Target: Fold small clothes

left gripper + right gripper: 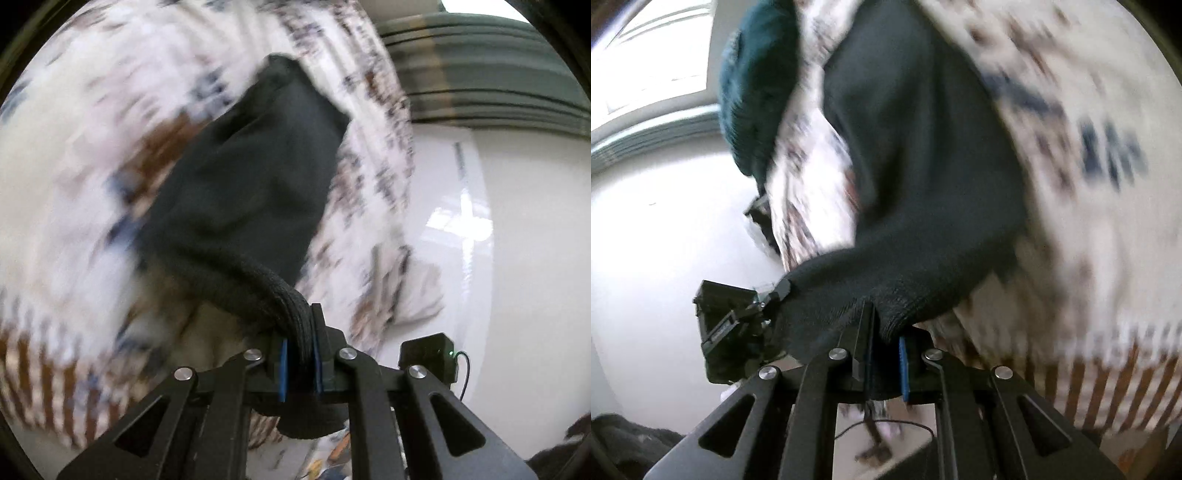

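Soft, light and limp, the black knitted garment (243, 184) hangs mid-frame, its ribbed hem pinched by left gripper (300, 363) and right gripper (884, 356), the sensible hold.

A bed spread with a patterned white, brown and navy blanket (74, 155) carried everything; a dark garment (251, 177) and a teal cushion (757, 85) lay on it.

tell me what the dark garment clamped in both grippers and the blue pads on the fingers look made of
Dark charcoal knitted garment: looks like a soft, matte cotton or wool knit; a ribbed hem shows where the left gripper and right gripper pinch it.
Blue finger pads: thin, smooth, probably rubber or foam, hard to tell.
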Action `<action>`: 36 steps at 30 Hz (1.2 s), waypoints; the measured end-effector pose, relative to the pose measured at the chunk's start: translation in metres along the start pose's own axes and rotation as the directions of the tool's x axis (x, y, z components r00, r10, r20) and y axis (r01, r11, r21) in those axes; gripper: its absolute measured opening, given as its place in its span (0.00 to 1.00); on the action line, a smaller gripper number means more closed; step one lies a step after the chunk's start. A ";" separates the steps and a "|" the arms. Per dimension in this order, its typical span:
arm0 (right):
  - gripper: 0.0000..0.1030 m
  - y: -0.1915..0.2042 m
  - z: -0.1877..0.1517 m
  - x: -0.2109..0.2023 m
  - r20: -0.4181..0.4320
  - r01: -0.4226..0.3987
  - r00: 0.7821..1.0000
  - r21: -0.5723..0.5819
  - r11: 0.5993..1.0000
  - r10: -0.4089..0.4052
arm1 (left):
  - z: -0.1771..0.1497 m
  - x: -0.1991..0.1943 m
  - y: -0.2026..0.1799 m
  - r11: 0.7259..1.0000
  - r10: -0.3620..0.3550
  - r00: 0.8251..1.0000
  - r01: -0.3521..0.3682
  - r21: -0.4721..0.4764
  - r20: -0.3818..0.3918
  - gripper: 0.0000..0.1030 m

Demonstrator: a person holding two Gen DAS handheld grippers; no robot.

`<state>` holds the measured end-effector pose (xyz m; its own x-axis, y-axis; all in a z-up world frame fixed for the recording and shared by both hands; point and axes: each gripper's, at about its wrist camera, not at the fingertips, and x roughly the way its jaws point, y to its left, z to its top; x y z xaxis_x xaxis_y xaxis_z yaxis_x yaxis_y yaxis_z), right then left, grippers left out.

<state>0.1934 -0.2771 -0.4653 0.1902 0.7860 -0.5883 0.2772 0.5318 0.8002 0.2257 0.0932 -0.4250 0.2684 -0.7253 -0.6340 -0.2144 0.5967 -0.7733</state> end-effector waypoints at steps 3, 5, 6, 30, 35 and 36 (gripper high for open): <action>0.10 0.021 0.050 -0.010 0.089 0.019 0.996 -0.041 0.999 -0.016 | 0.053 0.018 -0.020 0.998 -0.035 0.999 0.033 0.051 0.032 0.08; 0.10 0.031 0.099 -0.011 0.146 0.018 0.989 -0.031 0.999 -0.013 | 0.098 0.037 -0.032 0.996 -0.051 0.997 0.047 0.077 0.050 0.08; 0.10 0.038 0.116 -0.005 0.163 0.015 0.986 -0.025 1.000 -0.011 | 0.112 0.041 -0.034 0.996 -0.053 0.997 0.049 0.081 0.053 0.08; 0.69 0.058 0.347 0.034 0.238 0.292 0.928 0.008 0.956 -0.286 | 0.318 0.115 -0.036 0.986 0.071 0.991 -0.087 0.145 0.109 0.72; 0.89 0.029 0.318 0.042 0.163 0.359 0.924 -0.070 0.931 -0.345 | 0.249 0.078 -0.006 0.977 0.140 0.980 -0.160 0.140 0.141 0.72; 0.89 0.023 0.316 0.045 0.144 0.354 0.929 -0.080 0.932 -0.340 | 0.233 0.074 0.004 0.980 0.148 0.980 -0.164 0.116 0.134 0.72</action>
<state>0.5057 -0.3286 -0.5101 0.2178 0.5041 -0.8357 0.2502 0.7988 0.5471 0.4636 0.1219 -0.4736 0.3576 -0.5764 -0.7348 -0.1453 0.7429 -0.6534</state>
